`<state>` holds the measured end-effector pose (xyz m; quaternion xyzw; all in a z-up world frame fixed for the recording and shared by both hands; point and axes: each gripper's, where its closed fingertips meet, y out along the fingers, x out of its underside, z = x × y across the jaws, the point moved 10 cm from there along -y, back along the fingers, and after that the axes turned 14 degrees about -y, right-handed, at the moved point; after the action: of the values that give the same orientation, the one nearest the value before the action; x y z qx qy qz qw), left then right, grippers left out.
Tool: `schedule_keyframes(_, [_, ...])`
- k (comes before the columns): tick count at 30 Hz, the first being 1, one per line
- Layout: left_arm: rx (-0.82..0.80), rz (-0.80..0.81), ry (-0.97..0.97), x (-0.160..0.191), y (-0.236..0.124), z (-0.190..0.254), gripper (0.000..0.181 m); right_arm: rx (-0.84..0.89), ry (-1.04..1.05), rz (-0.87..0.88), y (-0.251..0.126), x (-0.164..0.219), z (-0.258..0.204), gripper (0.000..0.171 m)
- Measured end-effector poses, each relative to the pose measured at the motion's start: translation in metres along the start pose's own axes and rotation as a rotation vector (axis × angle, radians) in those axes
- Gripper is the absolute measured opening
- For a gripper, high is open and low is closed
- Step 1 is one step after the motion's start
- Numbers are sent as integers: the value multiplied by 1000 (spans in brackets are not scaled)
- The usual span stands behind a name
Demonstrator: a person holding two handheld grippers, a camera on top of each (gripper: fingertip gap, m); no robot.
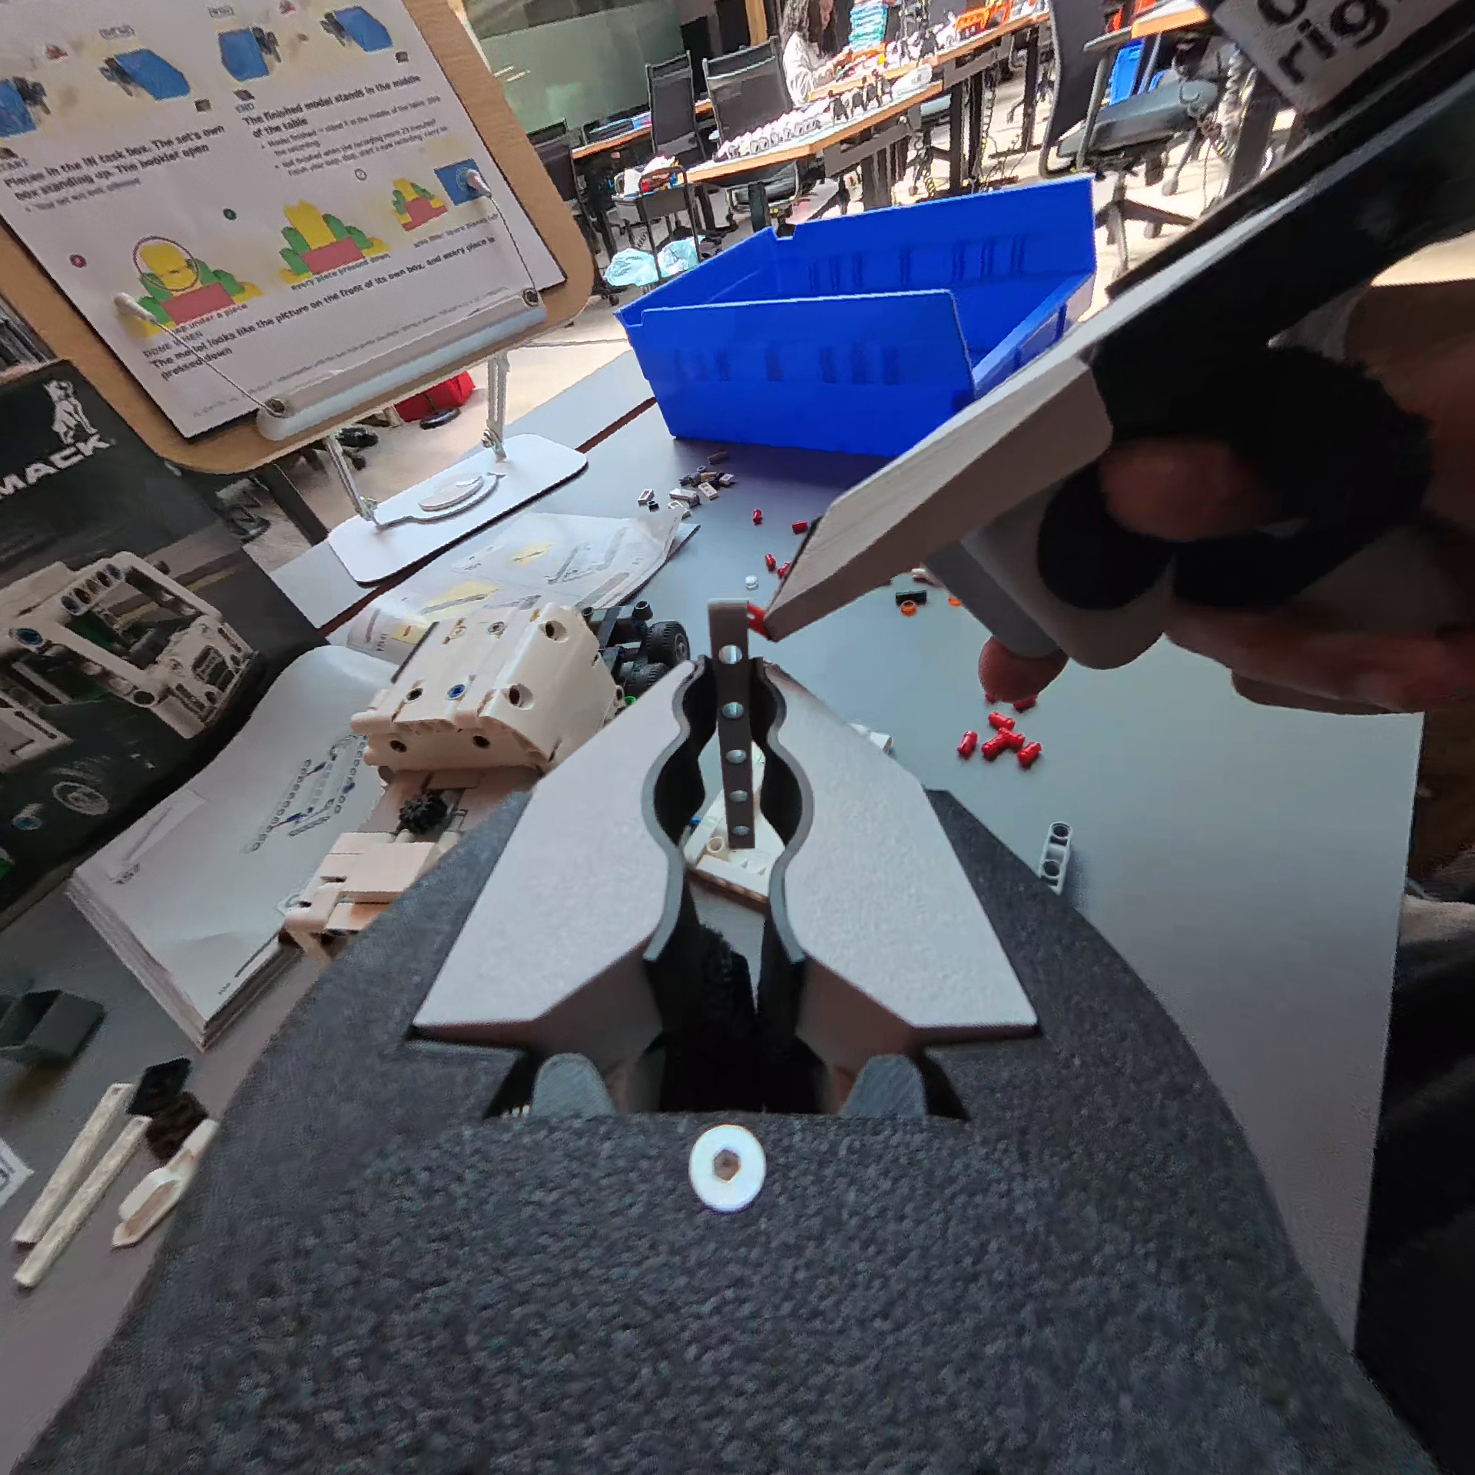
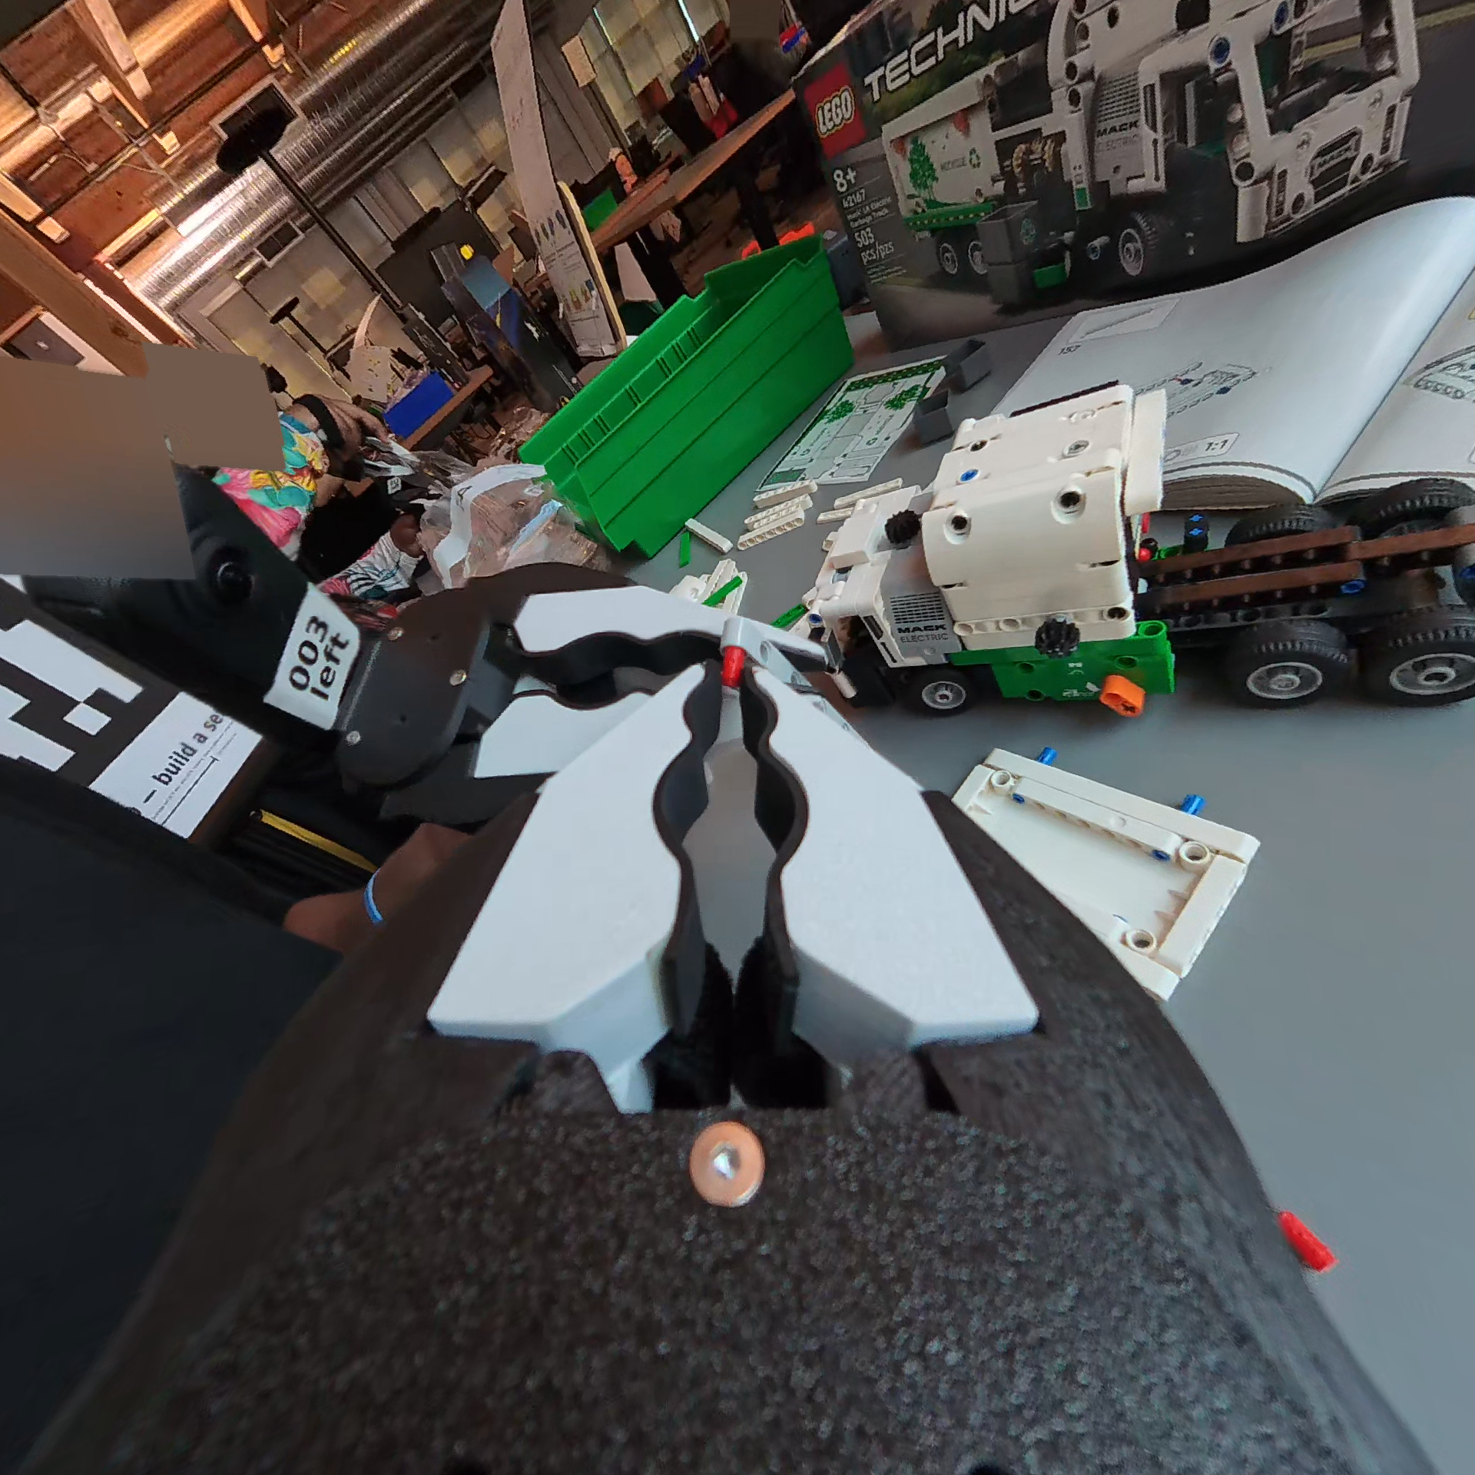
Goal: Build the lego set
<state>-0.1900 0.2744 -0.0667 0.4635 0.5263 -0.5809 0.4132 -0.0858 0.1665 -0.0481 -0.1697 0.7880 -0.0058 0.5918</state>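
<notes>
Clamped in left gripper (image 1: 730, 678): upright grey holed beam (image 1: 735, 734). Pinched by right gripper (image 2: 730, 678): red pin (image 2: 732, 665), pressed against beam's top. Beyond, blue bin (image 1: 846, 351), contents hidden. Only in right view: green bin (image 2: 686, 415), white truck (image 2: 1022, 559).

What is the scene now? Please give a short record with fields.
left tongs: shut on grey beam, held upright
right tongs: shut on red pin, at the beam's top hole
truck model: on grey table, partly built
white panel: flat on the table, near the truck
bins: blue bin, green bin
</notes>
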Motion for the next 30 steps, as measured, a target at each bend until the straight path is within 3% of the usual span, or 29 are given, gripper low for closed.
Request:
schedule_keyframes(10, [-224,-115,516,8,3,14,6,72,-129,-150,0,4,-3,3])
schedule_keyframes(15, [-235,-208,690,20,4,15,6,80,-155,-211,5,14,-1,3])
schedule_keyframes(19, [-187,-245,606,23,4,13,6,73,-139,-184,6,21,2,3])
schedule_keyframes(30, [-92,-188,54,12,5,6,6,144,-191,65,5,24,-4,3])
